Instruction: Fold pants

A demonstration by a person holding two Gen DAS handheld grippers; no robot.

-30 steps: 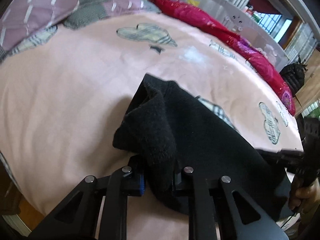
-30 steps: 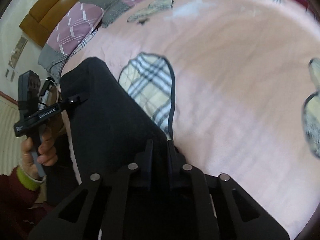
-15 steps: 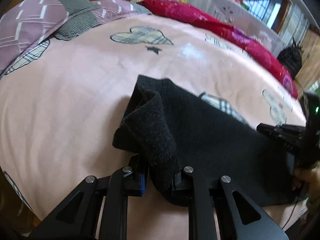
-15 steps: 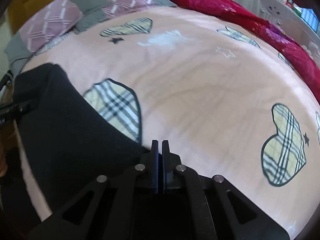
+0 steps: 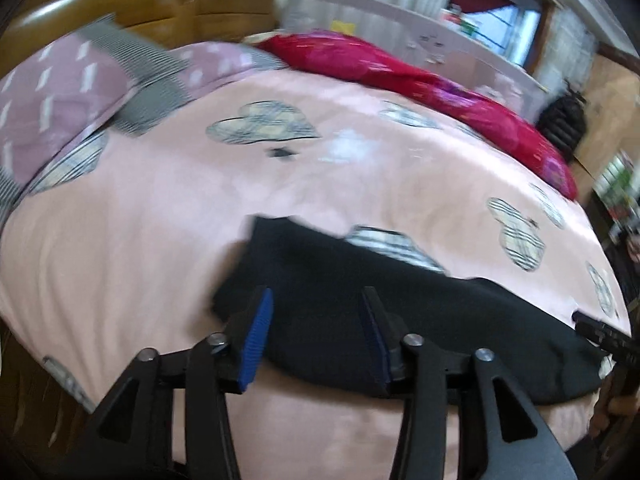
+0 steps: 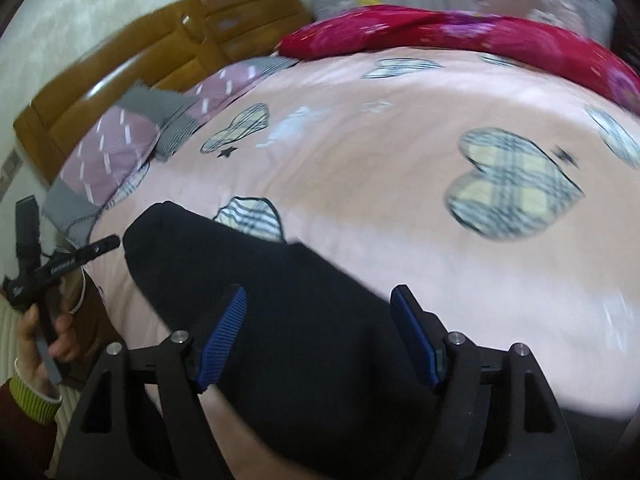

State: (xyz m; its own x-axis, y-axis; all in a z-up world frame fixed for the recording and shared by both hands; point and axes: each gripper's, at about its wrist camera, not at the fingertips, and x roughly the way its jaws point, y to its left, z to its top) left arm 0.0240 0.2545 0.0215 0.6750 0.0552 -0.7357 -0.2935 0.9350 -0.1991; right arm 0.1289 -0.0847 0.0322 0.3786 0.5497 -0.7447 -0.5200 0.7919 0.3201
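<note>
Both grippers, left (image 5: 316, 332) and right (image 6: 320, 334), hung wide open holding nothing over the black pants (image 6: 256, 300) lying on the bed's (image 6: 380, 168) near edge, so a fold looked laid and regrasping comes next.

Motion blur smears the pillows (image 5: 76, 92) and red quilt (image 5: 420, 80). The black pants (image 6: 288, 320) run under the right tongs (image 6: 320, 334), lower end cut off.

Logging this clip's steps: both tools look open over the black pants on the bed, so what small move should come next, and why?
Probably regrasp for another fold. The left tool and right tool both hang open, gripping nothing, and the black pants lie as a long band on the pink bedspread, so one end likely gets pinched next.
</note>
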